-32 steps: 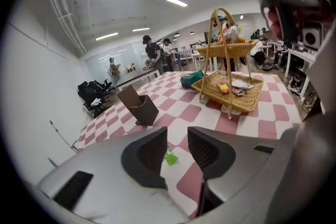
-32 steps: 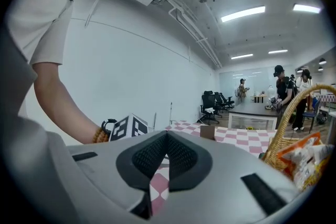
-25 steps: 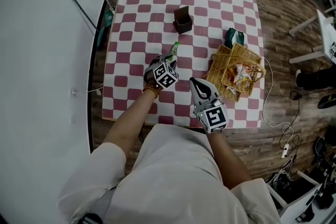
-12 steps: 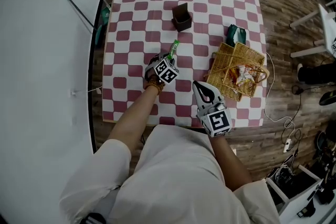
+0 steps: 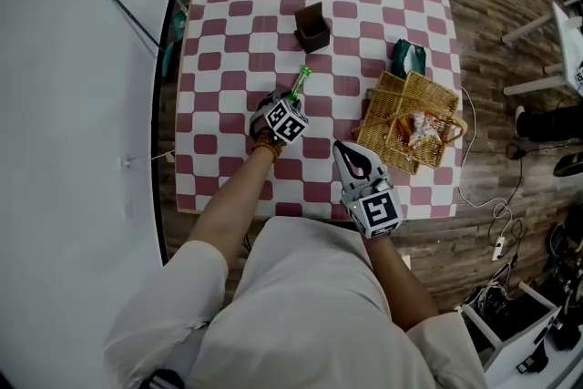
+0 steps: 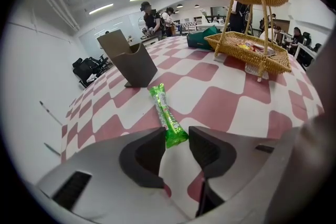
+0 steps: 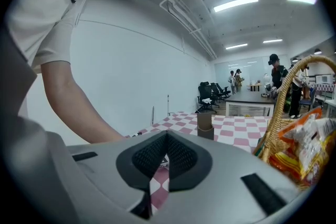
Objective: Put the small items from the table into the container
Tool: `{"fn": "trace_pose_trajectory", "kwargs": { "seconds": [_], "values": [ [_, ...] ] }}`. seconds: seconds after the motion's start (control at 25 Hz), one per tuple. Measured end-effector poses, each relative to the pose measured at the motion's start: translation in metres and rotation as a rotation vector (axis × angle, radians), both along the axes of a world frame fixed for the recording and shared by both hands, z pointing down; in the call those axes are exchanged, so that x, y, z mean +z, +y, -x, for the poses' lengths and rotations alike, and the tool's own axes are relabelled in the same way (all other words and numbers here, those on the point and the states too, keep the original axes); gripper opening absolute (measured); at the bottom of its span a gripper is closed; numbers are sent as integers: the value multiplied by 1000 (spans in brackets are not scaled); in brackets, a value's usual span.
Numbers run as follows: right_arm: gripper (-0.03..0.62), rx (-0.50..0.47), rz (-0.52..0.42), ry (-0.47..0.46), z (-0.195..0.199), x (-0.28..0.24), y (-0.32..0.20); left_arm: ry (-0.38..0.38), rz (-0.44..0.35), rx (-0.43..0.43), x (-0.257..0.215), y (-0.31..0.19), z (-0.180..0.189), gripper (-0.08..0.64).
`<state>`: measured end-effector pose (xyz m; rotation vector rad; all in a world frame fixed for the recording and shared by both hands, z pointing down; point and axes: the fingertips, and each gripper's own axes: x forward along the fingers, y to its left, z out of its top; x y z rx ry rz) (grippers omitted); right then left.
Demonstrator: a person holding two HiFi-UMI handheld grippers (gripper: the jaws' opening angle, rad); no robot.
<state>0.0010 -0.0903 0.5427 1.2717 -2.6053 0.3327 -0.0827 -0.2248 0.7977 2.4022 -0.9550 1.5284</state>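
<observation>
A long green candy packet (image 5: pixel 300 83) (image 6: pixel 167 115) lies flat on the checkered table (image 5: pixel 237 41). My left gripper (image 5: pixel 292 98) (image 6: pixel 177 136) points steeply down at it, jaws opening, and the packet's near end lies between the fingertips without being pressed. The wicker basket (image 5: pixel 387 92) (image 6: pixel 247 49) stands at the right with snack packets (image 5: pixel 419 125) inside. My right gripper (image 5: pixel 345 147) (image 7: pixel 167 136) hovers near the table's front edge, left of the basket (image 7: pixel 277 113), with its jaws together and nothing in them.
A brown cardboard box (image 5: pixel 312 28) (image 6: pixel 128 60) stands beyond the green packet. A dark green pouch (image 5: pixel 408 59) (image 6: pixel 202 38) lies behind the basket. A cable (image 5: pixel 474 187) hangs off the table's right edge. Desks and chairs surround the table.
My left gripper has come down and forward onto the near end of the green packet. The right gripper has stayed about where it was.
</observation>
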Motion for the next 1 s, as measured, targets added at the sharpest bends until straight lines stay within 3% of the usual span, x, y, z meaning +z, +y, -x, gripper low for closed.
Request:
{"fn": "trace_pose_trajectory", "kwargs": {
  "seconds": [0.28, 0.36, 0.68, 1.0],
  "values": [
    [5, 8, 5, -1, -3, 3, 3, 5, 2, 0, 1, 3, -2, 121],
    [5, 9, 4, -1, -3, 3, 4, 2, -2, -6, 0, 3, 0, 69],
    [5, 15, -5, 0, -5, 0, 5, 24, -14, -25, -10, 2, 6, 43],
    [5, 21, -15, -1, -7, -6, 6, 111, -64, -51, -42, 9, 10, 40]
  ]
}}
